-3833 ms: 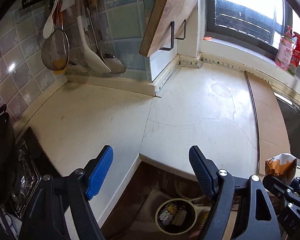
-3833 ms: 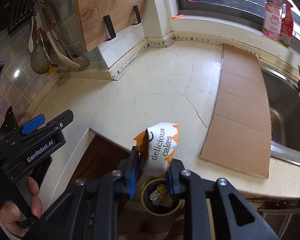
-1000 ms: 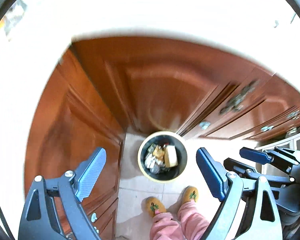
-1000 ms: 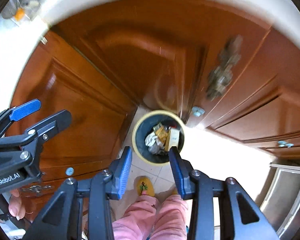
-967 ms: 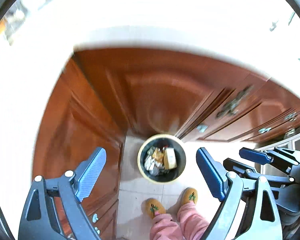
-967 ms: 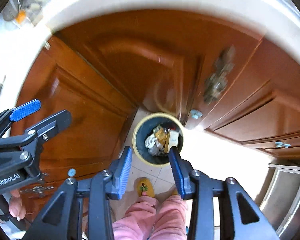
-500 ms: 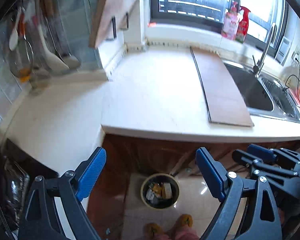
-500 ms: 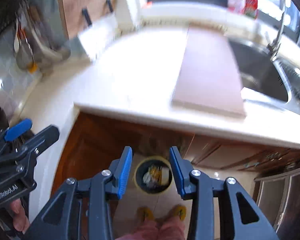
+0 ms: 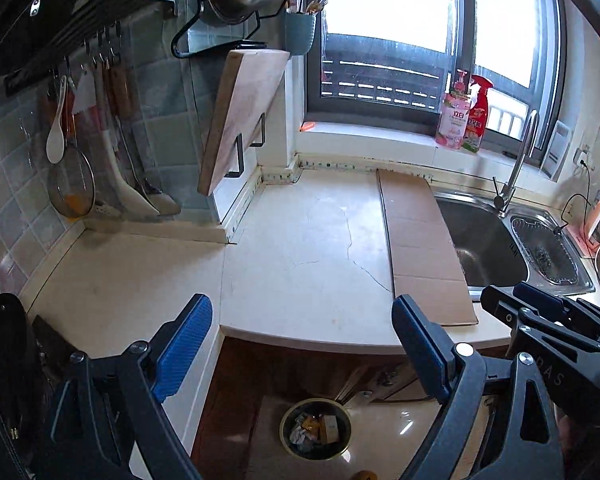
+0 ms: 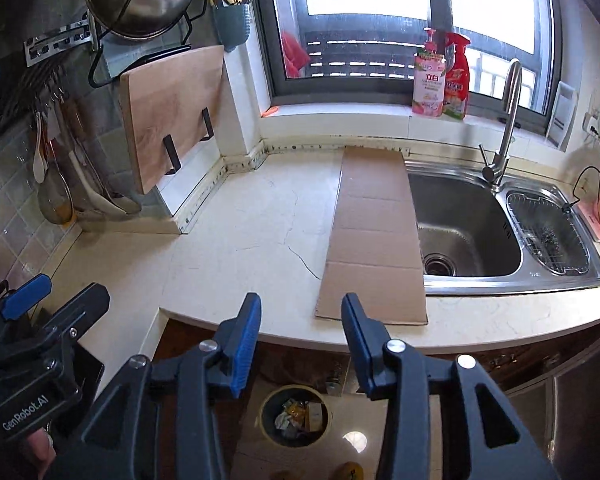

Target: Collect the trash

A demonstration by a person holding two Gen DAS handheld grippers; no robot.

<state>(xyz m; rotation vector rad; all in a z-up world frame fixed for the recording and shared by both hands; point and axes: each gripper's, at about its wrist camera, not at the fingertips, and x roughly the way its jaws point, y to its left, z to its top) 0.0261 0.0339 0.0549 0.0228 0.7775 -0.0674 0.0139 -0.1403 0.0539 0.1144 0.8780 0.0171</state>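
Observation:
A round bin (image 9: 315,428) stands on the floor below the counter edge, with several wrappers inside; it also shows in the right wrist view (image 10: 294,415). My left gripper (image 9: 302,340) is open and empty, held above the counter's front edge. My right gripper (image 10: 300,336) is open and empty, also above the front edge, over the bin. The right gripper shows at the right of the left wrist view (image 9: 540,320). The left gripper shows at the left of the right wrist view (image 10: 40,320). No loose trash shows on the cream countertop (image 9: 300,248).
A cardboard sheet (image 10: 374,236) lies on the counter beside the steel sink (image 10: 468,224) and tap (image 10: 504,120). Bottles (image 10: 440,76) stand on the window sill. A cutting board (image 10: 172,112) and utensils (image 9: 80,152) hang at the left. A black pan (image 9: 0,340) sits at far left.
Both grippers have tilted up from looking down at the bin and cabinet doors to looking across the counter. The cake wrapper held by the right gripper earlier is gone from it.

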